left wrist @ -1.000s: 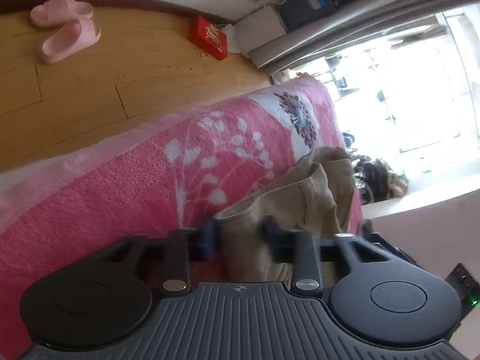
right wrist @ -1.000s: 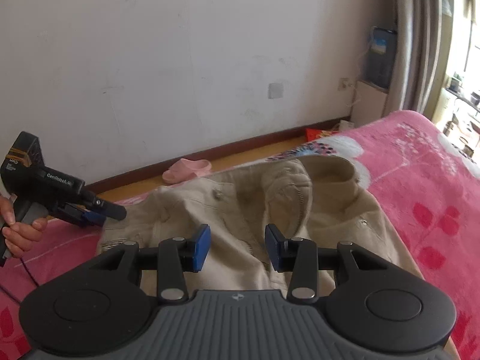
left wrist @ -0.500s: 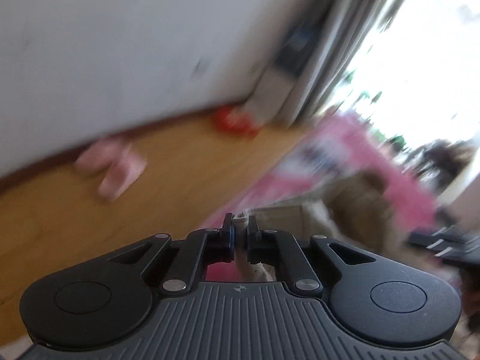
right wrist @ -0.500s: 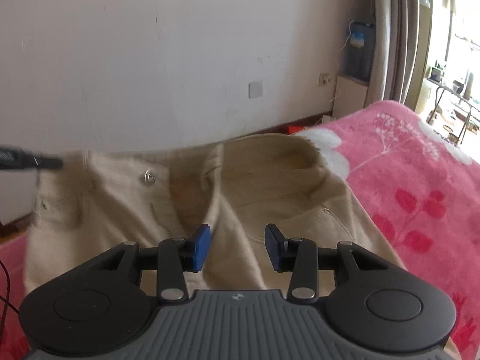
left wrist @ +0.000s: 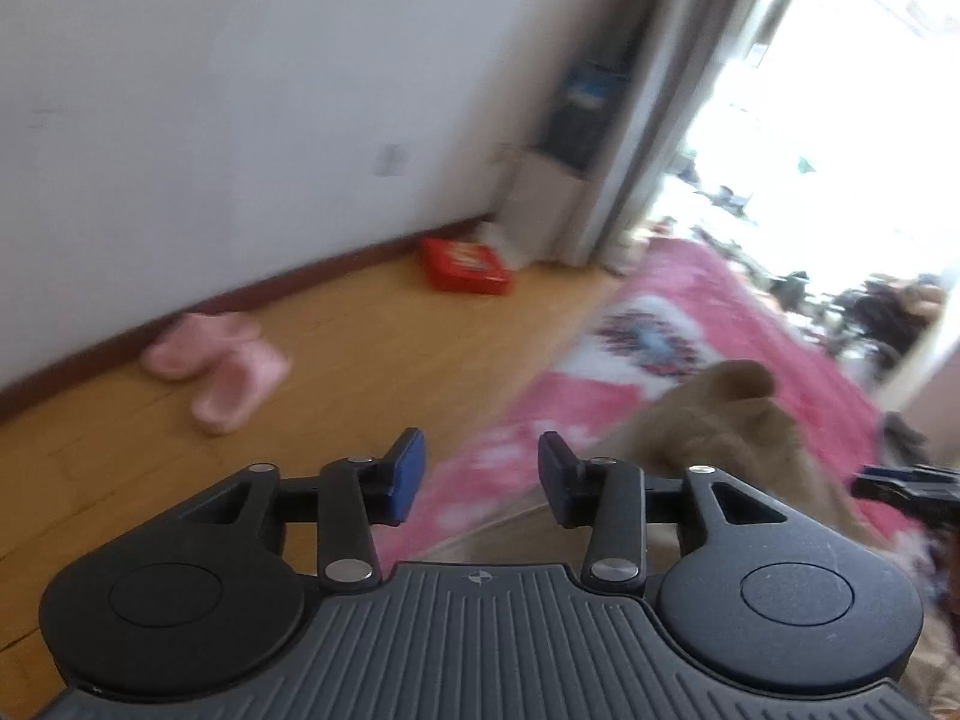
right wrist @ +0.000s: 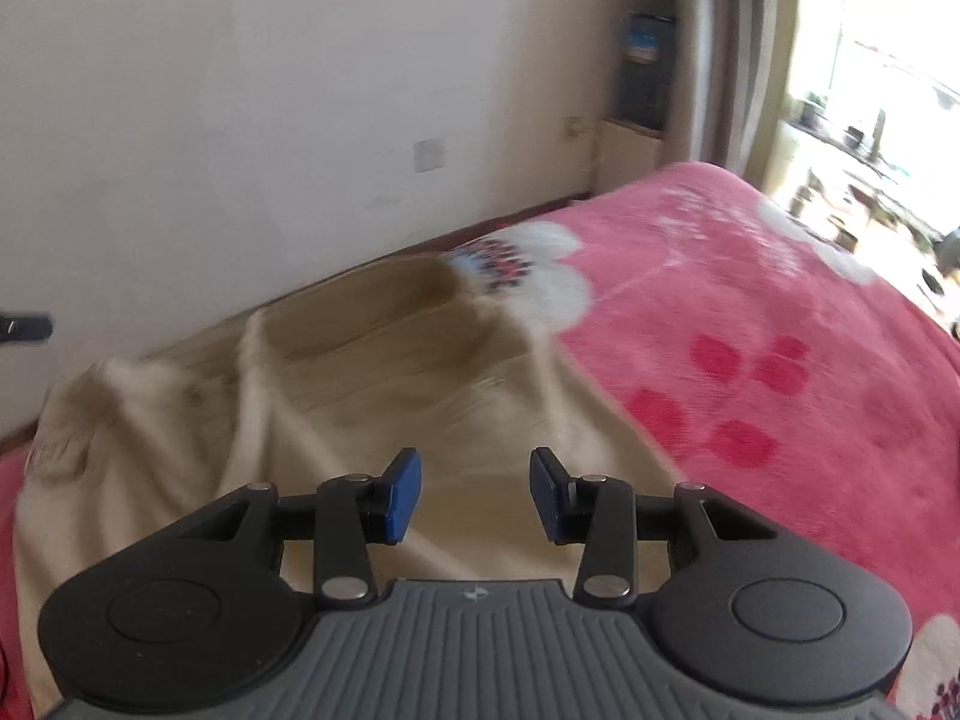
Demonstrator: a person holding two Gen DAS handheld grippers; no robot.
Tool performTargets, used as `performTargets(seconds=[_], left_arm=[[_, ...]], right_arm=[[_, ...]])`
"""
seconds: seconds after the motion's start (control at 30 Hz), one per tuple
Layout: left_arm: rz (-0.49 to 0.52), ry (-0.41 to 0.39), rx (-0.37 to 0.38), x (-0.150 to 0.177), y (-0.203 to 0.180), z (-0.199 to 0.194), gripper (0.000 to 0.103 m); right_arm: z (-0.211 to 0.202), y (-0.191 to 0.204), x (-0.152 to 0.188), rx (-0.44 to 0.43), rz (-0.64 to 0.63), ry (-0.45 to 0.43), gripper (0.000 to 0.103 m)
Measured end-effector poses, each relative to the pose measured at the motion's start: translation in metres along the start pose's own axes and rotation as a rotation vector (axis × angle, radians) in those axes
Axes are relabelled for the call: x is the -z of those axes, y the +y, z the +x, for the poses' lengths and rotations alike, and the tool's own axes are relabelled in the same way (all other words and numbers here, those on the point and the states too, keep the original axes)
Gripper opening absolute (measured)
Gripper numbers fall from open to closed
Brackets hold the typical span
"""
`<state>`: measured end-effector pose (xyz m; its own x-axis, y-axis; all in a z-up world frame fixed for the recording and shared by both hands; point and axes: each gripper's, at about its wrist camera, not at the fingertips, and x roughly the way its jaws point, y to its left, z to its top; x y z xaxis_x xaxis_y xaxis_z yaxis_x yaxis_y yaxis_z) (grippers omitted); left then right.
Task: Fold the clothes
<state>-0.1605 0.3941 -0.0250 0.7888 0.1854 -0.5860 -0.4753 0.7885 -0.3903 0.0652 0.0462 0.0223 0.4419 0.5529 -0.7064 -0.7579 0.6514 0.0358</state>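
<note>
The left tool [left wrist: 477,477] has let go of the beige trousers [right wrist: 372,396] and lifted clear of them, its jaws having just been opening with nothing between them. The trousers lie rumpled on the bed's pink floral blanket [right wrist: 750,312], near its floor-side edge. The right tool [right wrist: 474,495] hovers over them, jaws partly apart and empty. Beyond the trousers, on the wooden floor [left wrist: 372,348], sit pink slippers [left wrist: 219,369] and a red box [left wrist: 465,267]
</note>
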Motion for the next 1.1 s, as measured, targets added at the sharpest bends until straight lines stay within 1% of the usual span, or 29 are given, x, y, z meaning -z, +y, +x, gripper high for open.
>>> performTargets(seconds=[0.07,0.1,0.13,0.2,0.23,0.27,0.3,0.37,0.4,0.47,0.53,0.6,0.63,0.67,0.7,0.73,0.8,0.83,0.9,1.0,1.07,1.1], left_arm=[[-0.005,0.061,0.114,-0.005,-0.018,0.021,0.046],[-0.005,0.098,0.174,-0.007,-0.028,0.033,0.051],[-0.011,0.134,0.233,-0.007,-0.038,0.046,0.058],[-0.023,0.194,0.339,-0.006,-0.057,0.069,0.065],[-0.028,0.216,0.382,-0.005,-0.065,0.079,0.067],[-0.021,0.22,0.388,-0.002,-0.072,0.087,0.067],[-0.013,0.224,0.39,0.001,-0.078,0.096,0.067],[-0.003,0.233,0.343,0.002,-0.085,0.109,0.067],[-0.005,0.238,0.328,0.003,-0.086,0.114,0.067],[-0.01,0.248,0.299,0.004,-0.089,0.123,0.066],[-0.016,0.257,0.271,0.004,-0.091,0.132,0.062],[-0.033,0.263,0.256,0.004,-0.091,0.136,0.055],[-0.041,0.265,0.25,0.004,-0.091,0.137,0.051],[-0.049,0.263,0.25,0.004,-0.089,0.137,0.048],[-0.058,0.261,0.251,0.005,-0.087,0.136,0.042],[-0.066,0.259,0.252,0.006,-0.085,0.135,0.036],[-0.082,0.254,0.254,0.007,-0.082,0.134,0.029],[-0.08,0.242,0.263,0.006,-0.082,0.132,0.025],[-0.083,0.198,0.329,0.006,-0.079,0.12,0.022],[-0.108,0.079,0.5,0.006,-0.069,0.094,0.022],[-0.115,0.028,0.56,0.008,-0.063,0.083,0.022],[-0.113,0.026,0.553,0.009,-0.061,0.084,0.022]], right_arm=[[0.005,-0.014,-0.008,-0.003,0.06,-0.004,0.043],[0.008,-0.018,-0.011,-0.008,0.076,-0.003,0.043],[0.012,-0.02,-0.015,-0.019,0.085,0.003,0.043],[0.024,-0.022,-0.023,-0.032,0.072,0.014,0.043],[0.03,-0.02,-0.026,-0.033,0.05,0.019,0.047],[0.036,-0.018,-0.029,-0.031,0.024,0.022,0.051],[0.042,-0.016,-0.031,-0.019,-0.011,0.017,0.051],[0.051,-0.012,-0.038,0.004,-0.077,0.005,0.051],[0.054,-0.009,-0.042,0.003,-0.104,-0.003,0.051],[0.061,-0.004,-0.051,-0.038,-0.144,-0.006,0.051],[0.072,0.001,-0.061,-0.07,-0.14,0.011,0.051],[0.086,0.006,-0.072,-0.084,-0.104,0.047,0.05],[0.093,0.008,-0.078,-0.086,-0.086,0.067,0.048],[0.101,0.01,-0.082,-0.076,-0.069,0.094,0.038],[0.108,0.011,-0.084,-0.059,-0.054,0.121,0.031],[0.112,0.012,-0.087,-0.048,-0.041,0.139,0.013],[0.105,0.009,-0.093,-0.054,-0.027,0.117,0.012],[0.102,0.007,-0.095,-0.057,-0.02,0.107,0.011],[0.091,0.003,-0.104,-0.084,0.016,0.072,0.011],[0.071,-0.005,-0.12,-0.143,0.092,0.01,0.01],[0.071,-0.011,-0.132,-0.177,0.157,-0.023,0.01],[0.076,-0.012,-0.137,-0.178,0.17,-0.033,0.01]])
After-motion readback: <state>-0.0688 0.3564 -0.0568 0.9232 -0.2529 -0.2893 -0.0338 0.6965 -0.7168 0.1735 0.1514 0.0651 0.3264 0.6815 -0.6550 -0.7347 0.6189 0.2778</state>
